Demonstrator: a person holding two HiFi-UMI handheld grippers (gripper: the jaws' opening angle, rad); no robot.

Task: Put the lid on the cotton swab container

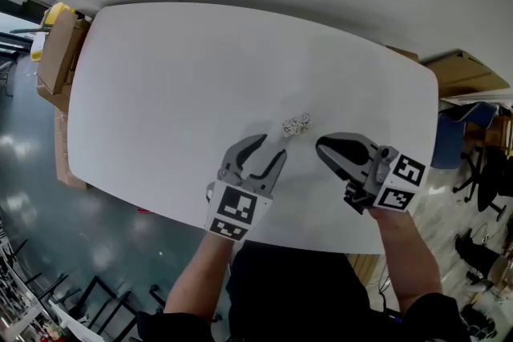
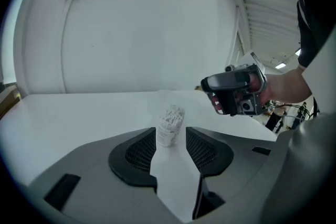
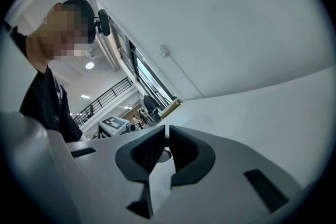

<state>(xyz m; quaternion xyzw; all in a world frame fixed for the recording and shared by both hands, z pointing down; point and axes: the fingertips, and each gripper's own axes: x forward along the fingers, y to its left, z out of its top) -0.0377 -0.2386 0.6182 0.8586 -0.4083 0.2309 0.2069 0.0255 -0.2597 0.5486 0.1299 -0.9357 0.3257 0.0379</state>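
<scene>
left gripper (image 1: 272, 146) jaws open, swab container (image 2: 169, 127) beyond | right gripper (image 3: 167, 131) jaws pinch half-hidden thing, seemingly lid (image 3: 165, 155)

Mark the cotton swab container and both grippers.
cotton swab container (image 1: 296, 125), head view, on the swab tops.
left gripper (image 1: 271, 148), head view, in the gap between its fingertips.
right gripper (image 1: 321, 147), head view, at the tip where its fingertips meet.

No words or numbers could be read. The cotton swab container (image 2: 169, 128) carried a label too small to make out; cubes on the left gripper (image 1: 271, 148) and right gripper (image 1: 321, 148) showed only square patterns.
</scene>
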